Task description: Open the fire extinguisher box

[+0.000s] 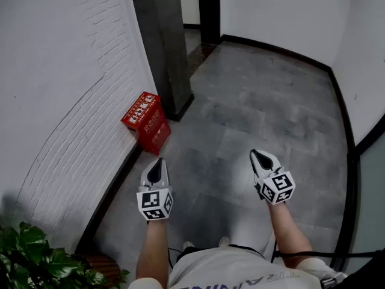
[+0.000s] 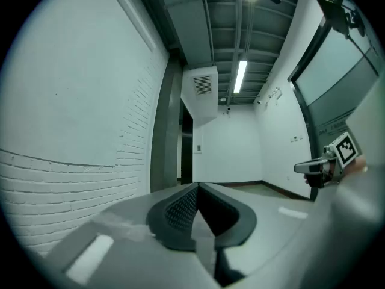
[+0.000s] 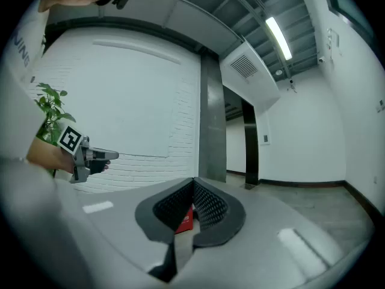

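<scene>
The red fire extinguisher box (image 1: 147, 120) stands on the grey floor against the white brick wall, beside a dark pillar, with its lid down. My left gripper (image 1: 159, 162) hovers a short way in front of the box, pointing at it, jaws shut on nothing. My right gripper (image 1: 257, 155) is held further right at about the same height, also shut and empty. In the right gripper view a sliver of the red box (image 3: 185, 220) shows behind the closed jaws of the right gripper (image 3: 194, 181). The left gripper view shows the left gripper (image 2: 197, 188) shut, facing the wall and corridor.
The dark pillar (image 1: 165, 41) rises just behind the box, and a doorway (image 1: 209, 11) lies beyond it. A potted plant (image 1: 36, 257) sits at the lower left by the wall. A glass partition with a dark frame (image 1: 355, 161) runs along the right.
</scene>
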A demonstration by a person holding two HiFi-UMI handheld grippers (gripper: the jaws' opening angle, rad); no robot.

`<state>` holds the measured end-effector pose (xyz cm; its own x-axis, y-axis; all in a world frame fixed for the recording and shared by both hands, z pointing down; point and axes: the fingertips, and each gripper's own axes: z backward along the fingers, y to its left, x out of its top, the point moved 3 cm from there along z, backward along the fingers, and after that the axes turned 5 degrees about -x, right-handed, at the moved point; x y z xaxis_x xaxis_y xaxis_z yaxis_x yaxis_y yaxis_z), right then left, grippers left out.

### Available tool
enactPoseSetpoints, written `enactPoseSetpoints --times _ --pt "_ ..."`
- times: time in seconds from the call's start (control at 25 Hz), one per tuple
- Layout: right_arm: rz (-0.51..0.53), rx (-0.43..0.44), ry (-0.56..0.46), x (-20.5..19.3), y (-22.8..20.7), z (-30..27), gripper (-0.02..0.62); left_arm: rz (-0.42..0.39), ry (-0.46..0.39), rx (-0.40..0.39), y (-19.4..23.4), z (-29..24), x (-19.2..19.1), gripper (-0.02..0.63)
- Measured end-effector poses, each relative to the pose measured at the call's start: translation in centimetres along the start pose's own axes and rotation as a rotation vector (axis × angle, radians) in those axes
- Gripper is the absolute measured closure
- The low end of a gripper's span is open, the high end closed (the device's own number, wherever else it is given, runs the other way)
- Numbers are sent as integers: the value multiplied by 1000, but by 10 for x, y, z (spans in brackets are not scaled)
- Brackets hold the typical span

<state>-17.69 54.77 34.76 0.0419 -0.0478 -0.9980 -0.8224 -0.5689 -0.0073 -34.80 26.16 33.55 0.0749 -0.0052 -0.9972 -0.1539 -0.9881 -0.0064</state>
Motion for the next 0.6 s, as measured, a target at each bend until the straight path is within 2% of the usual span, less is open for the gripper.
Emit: enactPoseSetpoints --times 0.28,0.6 --pt "-1 7 9 -5 -48 -8 589 31 12 28 -26 -29 -13 601" --pt "3 25 7 -12 -78 -65 589 38 22 39 -7 -90 -25 601"
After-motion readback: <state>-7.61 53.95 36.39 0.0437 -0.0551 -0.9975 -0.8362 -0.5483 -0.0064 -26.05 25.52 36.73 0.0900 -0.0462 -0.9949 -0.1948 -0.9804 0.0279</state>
